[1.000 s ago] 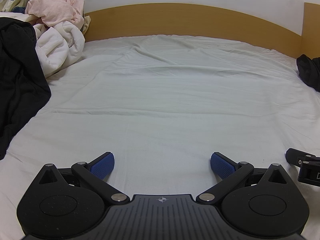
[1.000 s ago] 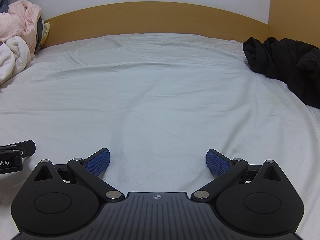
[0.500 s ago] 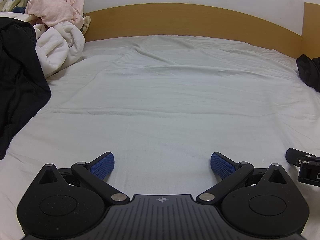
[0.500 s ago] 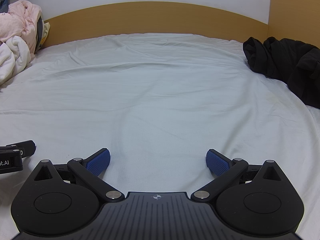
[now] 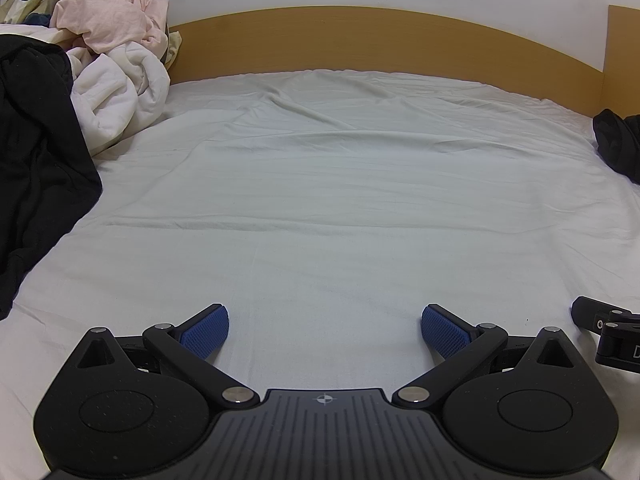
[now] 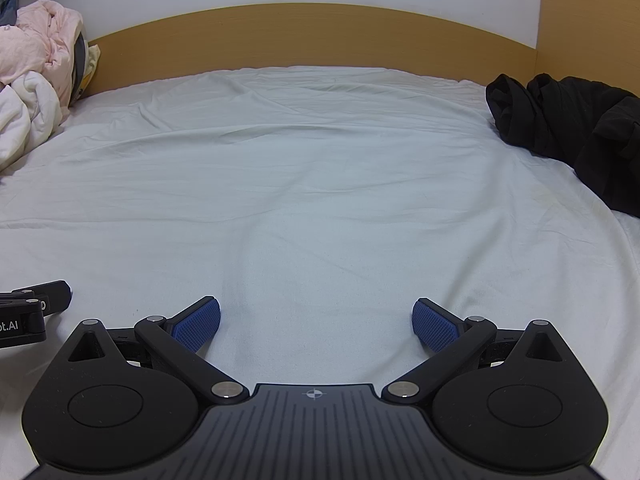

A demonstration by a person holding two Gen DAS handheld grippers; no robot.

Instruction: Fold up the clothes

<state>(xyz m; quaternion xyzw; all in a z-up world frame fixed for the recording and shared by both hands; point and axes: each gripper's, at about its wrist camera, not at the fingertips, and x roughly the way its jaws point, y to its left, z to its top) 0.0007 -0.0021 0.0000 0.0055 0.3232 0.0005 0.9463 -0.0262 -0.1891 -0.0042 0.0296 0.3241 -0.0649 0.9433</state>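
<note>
At the far left a pile of clothes (image 5: 100,64) lies crumpled against the headboard (image 5: 360,40), showing no clear long axis; a black garment (image 5: 36,152) drapes beside it. The left gripper (image 5: 325,330) rests low over the white sheet (image 5: 320,200), jaws wide, holding nothing. The right gripper (image 6: 316,322) is equally wide and empty. Far right, a black bundle (image 6: 568,128) lies bunched.

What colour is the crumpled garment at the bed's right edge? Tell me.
Black garment, clearest in the right wrist view.
</note>
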